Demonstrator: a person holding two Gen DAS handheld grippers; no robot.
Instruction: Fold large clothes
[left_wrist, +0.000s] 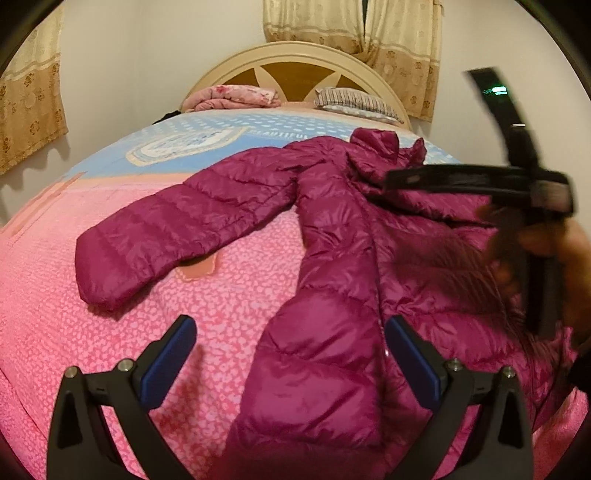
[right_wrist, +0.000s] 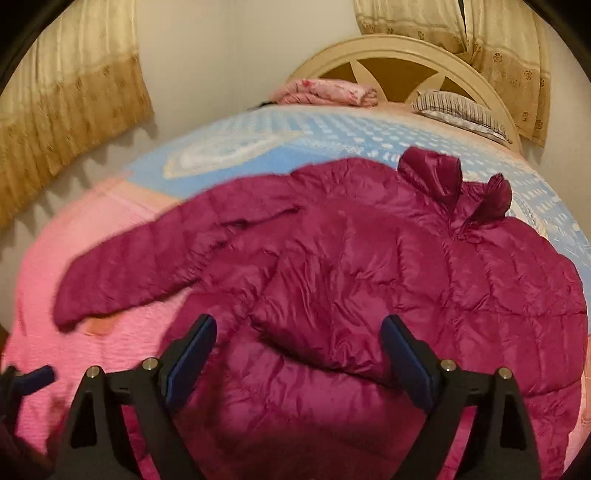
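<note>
Right gripper (right_wrist: 299, 354) hangs over the jacket (right_wrist: 369, 280), jaws spread wide, nothing pinched. Left gripper (left_wrist: 290, 354) is also spread, straddling the jacket's hem. The jacket lies flat on the bed (left_wrist: 110, 295), one sleeve (left_wrist: 177, 232) stretched out.

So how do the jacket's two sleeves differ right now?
The left sleeve lies stretched out flat on the pink bedspread, away from the jacket. The right sleeve is folded in across the jacket's front, lying on the body rather than the bedspread. The left one shows its whole length to the cuff; the right one looks creased and bunched. Both are the same quilted magenta fabric.
</note>
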